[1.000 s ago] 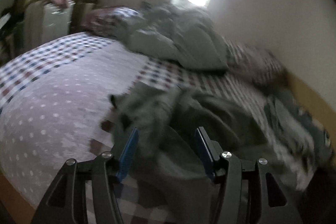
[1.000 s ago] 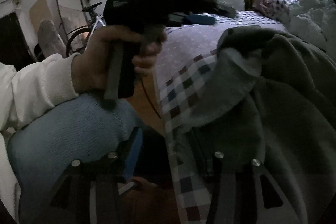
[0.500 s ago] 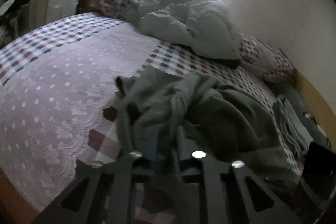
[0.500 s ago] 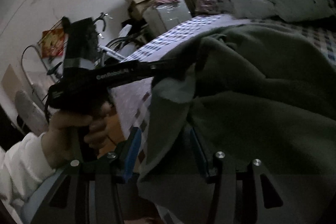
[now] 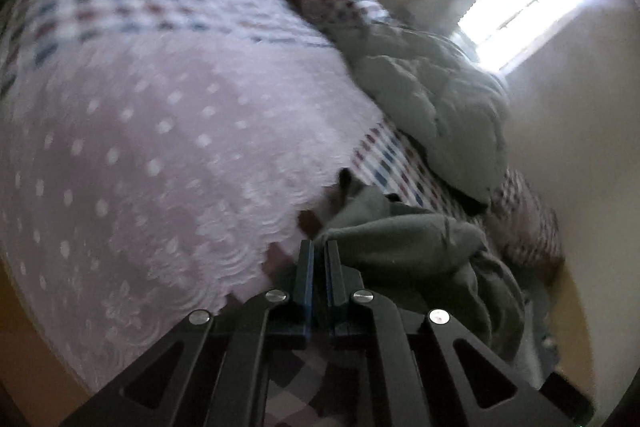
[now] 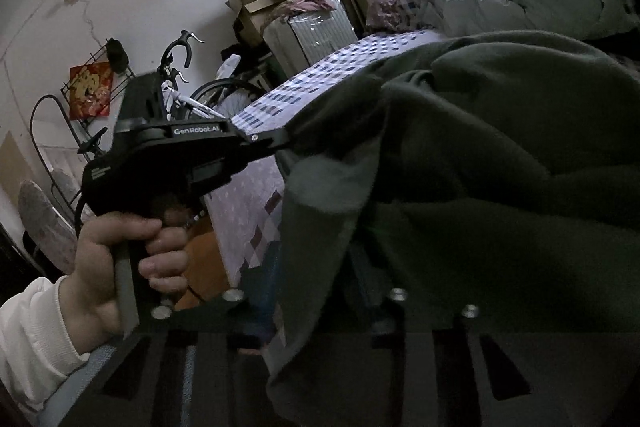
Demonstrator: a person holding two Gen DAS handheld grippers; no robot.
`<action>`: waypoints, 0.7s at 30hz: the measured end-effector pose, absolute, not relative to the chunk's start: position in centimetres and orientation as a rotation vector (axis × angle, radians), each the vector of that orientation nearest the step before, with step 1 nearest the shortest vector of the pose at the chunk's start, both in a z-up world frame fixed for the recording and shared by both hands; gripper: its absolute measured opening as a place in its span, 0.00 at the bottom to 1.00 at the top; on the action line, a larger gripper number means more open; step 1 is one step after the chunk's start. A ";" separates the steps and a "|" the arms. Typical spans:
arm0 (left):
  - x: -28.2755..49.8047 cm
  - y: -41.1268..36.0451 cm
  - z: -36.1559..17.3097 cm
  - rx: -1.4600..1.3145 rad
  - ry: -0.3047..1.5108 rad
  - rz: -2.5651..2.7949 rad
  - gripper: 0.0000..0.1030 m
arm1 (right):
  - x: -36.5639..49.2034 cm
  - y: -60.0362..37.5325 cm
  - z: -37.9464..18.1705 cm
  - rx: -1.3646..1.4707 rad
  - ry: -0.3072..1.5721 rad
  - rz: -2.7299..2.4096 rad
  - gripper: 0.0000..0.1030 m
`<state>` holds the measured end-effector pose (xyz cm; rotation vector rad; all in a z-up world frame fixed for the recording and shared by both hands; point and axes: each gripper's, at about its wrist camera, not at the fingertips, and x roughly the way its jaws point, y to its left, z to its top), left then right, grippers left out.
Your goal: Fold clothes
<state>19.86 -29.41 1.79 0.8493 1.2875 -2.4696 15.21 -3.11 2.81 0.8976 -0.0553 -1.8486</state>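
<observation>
Left fingers (image 5: 318, 247) have clamped the green garment (image 5: 420, 247); right fingers (image 6: 276, 279), closing, straddle it.

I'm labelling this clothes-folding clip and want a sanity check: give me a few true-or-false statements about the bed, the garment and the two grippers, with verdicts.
1. The left gripper has its jaws shut at the edge of the dark green garment. True.
2. The garment lies neatly folded. False: it is bunched and rumpled.
3. A lilac dotted lace cover lies over the checked sheet. True.
4. The garment hides much of the right gripper. True.
5. The hand holding the left gripper wears a black glove. False: it is bare, with a white sleeve.
</observation>
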 end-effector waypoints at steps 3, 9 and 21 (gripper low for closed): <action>19.5 -29.0 2.1 0.915 1.200 -2.510 0.06 | 15.4 -3.2 2.9 0.892 -0.062 -1.840 0.21; 20.0 -25.6 5.0 0.952 0.882 -2.666 0.28 | 16.2 -3.5 3.2 0.857 -0.059 -1.809 0.22; 19.8 -19.4 7.6 1.137 0.566 -2.909 0.56 | 18.9 -4.4 3.7 0.757 0.066 -1.753 0.23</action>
